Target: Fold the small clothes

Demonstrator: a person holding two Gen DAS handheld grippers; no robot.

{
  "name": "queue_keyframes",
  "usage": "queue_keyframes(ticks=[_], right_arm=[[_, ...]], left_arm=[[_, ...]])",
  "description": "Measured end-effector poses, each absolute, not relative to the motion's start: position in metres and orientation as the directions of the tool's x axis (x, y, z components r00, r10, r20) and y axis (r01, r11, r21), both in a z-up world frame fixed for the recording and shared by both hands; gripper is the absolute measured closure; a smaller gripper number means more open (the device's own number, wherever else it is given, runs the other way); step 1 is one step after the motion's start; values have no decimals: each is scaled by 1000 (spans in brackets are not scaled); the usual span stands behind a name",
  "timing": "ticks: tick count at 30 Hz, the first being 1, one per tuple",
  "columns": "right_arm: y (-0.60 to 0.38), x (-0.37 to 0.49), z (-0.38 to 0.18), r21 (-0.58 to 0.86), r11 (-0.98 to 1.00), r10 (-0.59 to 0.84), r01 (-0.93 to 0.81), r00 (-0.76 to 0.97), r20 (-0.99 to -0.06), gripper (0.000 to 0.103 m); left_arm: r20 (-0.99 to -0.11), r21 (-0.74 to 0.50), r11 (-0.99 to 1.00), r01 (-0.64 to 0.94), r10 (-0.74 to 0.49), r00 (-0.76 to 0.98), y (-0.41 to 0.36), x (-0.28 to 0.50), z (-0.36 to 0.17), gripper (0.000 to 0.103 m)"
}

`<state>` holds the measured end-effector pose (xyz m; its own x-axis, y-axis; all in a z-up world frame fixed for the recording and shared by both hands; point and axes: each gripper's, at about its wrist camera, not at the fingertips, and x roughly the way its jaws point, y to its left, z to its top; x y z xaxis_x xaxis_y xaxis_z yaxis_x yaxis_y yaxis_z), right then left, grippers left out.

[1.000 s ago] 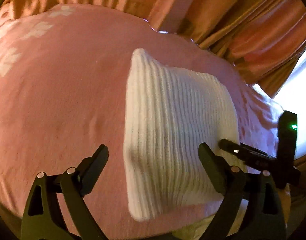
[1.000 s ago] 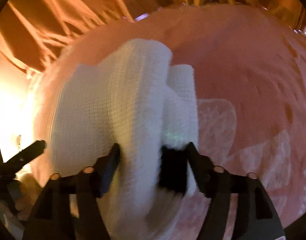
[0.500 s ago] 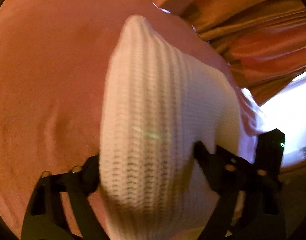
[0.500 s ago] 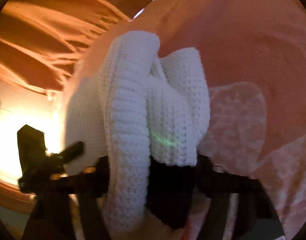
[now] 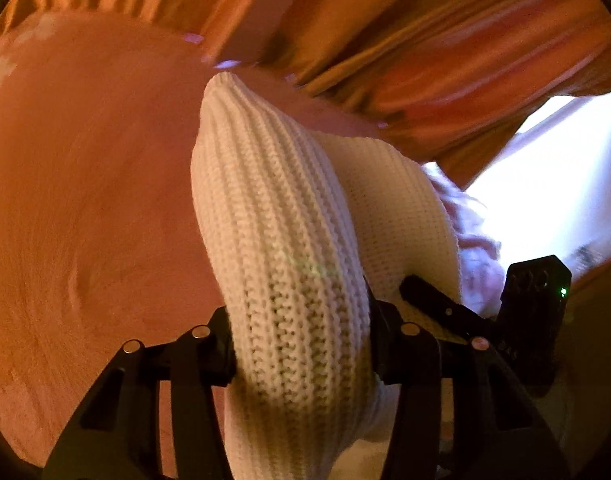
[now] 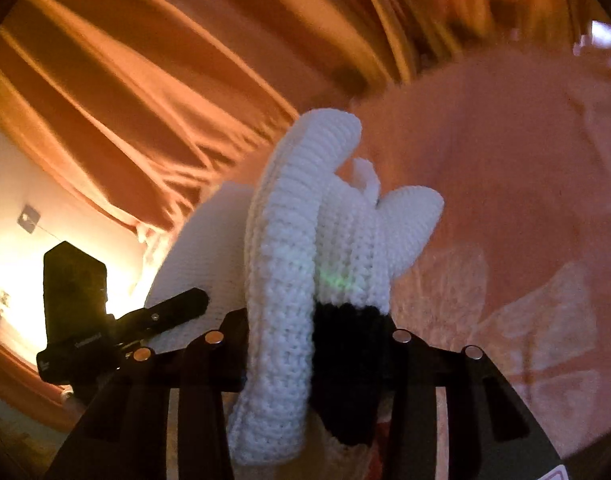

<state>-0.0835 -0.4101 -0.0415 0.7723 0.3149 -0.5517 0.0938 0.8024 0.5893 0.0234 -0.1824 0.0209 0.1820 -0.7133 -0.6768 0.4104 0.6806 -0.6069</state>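
A white ribbed knit garment (image 5: 281,240) is lifted off the pink blanket (image 5: 85,208). My left gripper (image 5: 301,344) is shut on its near edge, the knit bunched between the fingers. In the right wrist view the same garment (image 6: 285,264) hangs in thick folds, with a black part at its lower edge. My right gripper (image 6: 317,340) is shut on it. Each gripper shows in the other's view: the right one (image 5: 481,320) at the garment's right side, the left one (image 6: 117,320) at its left.
Orange curtains (image 5: 425,40) hang behind the bed. The pink blanket (image 6: 525,200) has pale flower prints. A bright window or lit wall (image 5: 553,184) lies to the right of the left wrist view.
The garment lay flat on the blanket with my left gripper open. Both grippers have since closed on its near edge and lifted it up and away from the blanket.
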Motion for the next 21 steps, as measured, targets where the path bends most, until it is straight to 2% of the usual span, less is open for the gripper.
queue_keyframes(ticks=[6, 10, 12, 16, 21], right_arm=[[-374, -133, 72, 462, 886, 234, -24, 884, -404, 63], [-336, -130, 119, 397, 910, 260, -120, 911, -321, 63], [-318, -117, 130, 388, 907, 292, -164, 909, -297, 63], [-279, -63, 118, 412, 884, 364, -222, 879, -307, 62], [-250, 17, 51, 484, 834, 457, -265, 822, -339, 62]], left_arm=[[-560, -567, 597, 568, -785, 265, -166, -7, 125, 56], [-482, -476, 600, 643, -789, 380, -131, -17, 192, 52], [-467, -437, 617, 654, -777, 421, -112, -16, 209, 52], [-470, -388, 687, 615, -721, 509, -70, 7, 215, 51], [-502, -368, 770, 522, -636, 586, -22, 56, 162, 50]])
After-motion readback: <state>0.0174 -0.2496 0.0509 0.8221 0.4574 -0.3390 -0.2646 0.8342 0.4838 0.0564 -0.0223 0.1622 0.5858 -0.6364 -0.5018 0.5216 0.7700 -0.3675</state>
